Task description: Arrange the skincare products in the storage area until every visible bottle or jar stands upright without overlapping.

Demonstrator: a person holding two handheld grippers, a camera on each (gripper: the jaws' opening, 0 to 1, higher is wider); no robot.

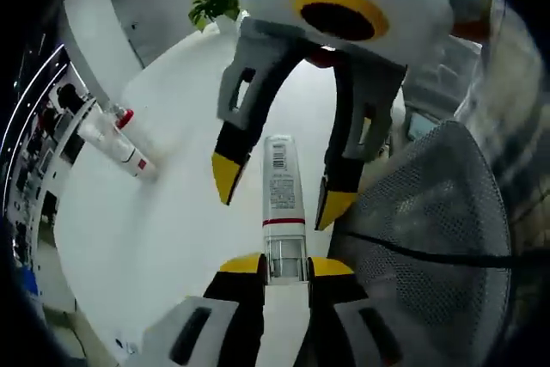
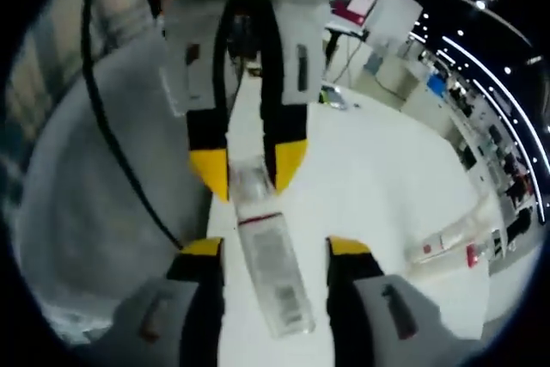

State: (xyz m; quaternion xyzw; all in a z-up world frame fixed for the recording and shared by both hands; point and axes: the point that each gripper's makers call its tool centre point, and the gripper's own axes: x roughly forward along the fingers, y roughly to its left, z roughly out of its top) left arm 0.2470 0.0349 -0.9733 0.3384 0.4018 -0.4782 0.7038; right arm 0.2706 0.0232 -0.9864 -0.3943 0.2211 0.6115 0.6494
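Note:
A white tube [image 1: 282, 182] with a red band and a clear cap lies lengthwise between both grippers over the white table [image 1: 172, 229]. My left gripper [image 1: 288, 266] is shut on its clear cap end. My right gripper [image 1: 279, 191] comes in from the top of the left gripper view, and its yellow-tipped jaws stand open on either side of the tube's far end. In the right gripper view the tube [image 2: 275, 281] runs between my right gripper's [image 2: 275, 248] spread jaws, apart from both, while the left gripper [image 2: 249, 169] pinches the cap. Whether the tube rests on the table I cannot tell.
Two more white products with red caps [image 1: 116, 137] lie on their sides at the table's left, also seen as the lying products [image 2: 455, 242]. A grey mesh basket [image 1: 430, 238] stands close on the right. A potted plant [image 1: 215, 2] sits at the far edge.

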